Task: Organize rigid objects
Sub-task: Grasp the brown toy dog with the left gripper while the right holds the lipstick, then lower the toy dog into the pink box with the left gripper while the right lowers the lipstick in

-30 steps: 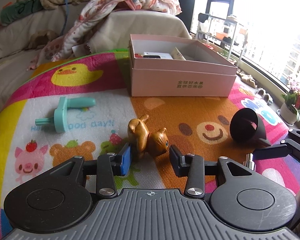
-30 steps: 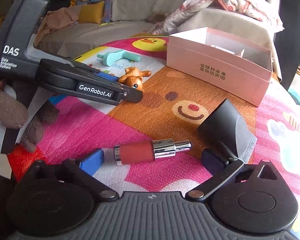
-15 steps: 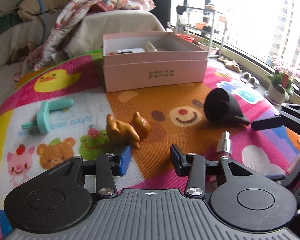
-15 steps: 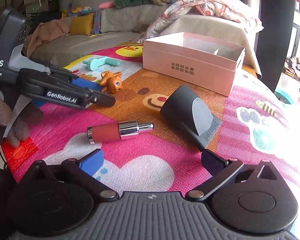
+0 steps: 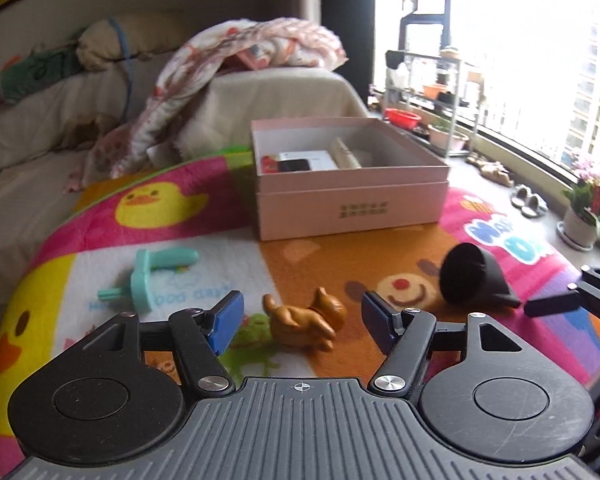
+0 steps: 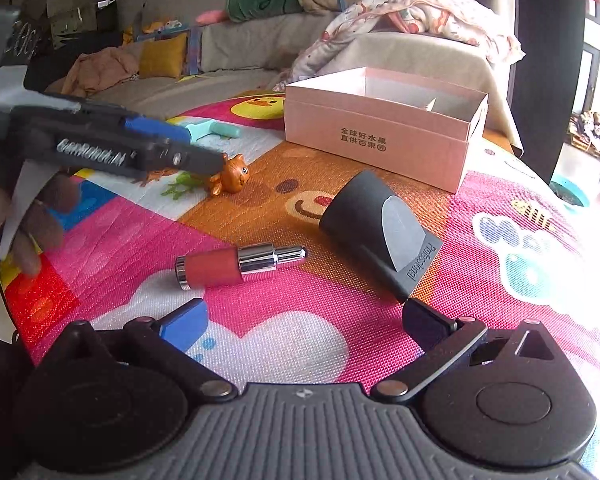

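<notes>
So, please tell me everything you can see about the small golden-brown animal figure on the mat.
The animal figure is a small, glossy golden-brown toy that looks like hard plastic or resin, with ears, dark eyes and short legs. It lies tipped on its side on the colourful play mat, on the edge of the orange bear print. It lies just ahead of the open left gripper, whose jaws have just been opening; nothing touches it.
</notes>
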`<state>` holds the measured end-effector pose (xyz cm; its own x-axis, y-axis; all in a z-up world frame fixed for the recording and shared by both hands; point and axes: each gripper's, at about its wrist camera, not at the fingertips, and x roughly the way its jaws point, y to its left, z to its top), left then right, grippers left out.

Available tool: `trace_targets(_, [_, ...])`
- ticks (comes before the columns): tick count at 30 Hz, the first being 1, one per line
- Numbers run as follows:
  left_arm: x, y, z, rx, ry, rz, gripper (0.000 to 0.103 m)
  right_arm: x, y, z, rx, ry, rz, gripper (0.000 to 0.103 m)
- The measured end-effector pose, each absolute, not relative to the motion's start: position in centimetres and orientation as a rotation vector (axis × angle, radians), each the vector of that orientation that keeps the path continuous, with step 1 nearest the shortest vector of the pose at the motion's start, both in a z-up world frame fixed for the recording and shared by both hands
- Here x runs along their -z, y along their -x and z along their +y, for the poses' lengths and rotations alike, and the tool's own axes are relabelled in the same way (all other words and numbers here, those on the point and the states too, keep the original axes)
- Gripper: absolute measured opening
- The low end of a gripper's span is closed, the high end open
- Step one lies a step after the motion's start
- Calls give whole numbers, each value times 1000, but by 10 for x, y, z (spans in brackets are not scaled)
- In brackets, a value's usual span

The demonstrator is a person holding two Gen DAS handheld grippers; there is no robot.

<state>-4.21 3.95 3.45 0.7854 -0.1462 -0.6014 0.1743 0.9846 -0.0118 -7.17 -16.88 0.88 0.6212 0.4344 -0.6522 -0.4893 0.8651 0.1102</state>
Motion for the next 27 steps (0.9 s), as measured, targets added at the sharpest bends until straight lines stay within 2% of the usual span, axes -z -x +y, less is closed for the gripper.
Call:
trace_targets(10, [-8,11,33,189,-31,718,71,-9,72,-169,-528,83,728,103])
trace_targets(13, [-8,12,37,205,-11,711,61,-11,70,-165,-498,89,746,103])
trace_targets(18, [-10,22,43,241,-4,713,61,-20,62,-153,-575,-5,782,103])
trace_targets(23, [-9,37,47,259,-22,716,61,-15,58,-119,-550,162,767,100])
trace_targets(27, [-9,48,49,282,-25,718,61,-18,54,-114,-565,178,762,98])
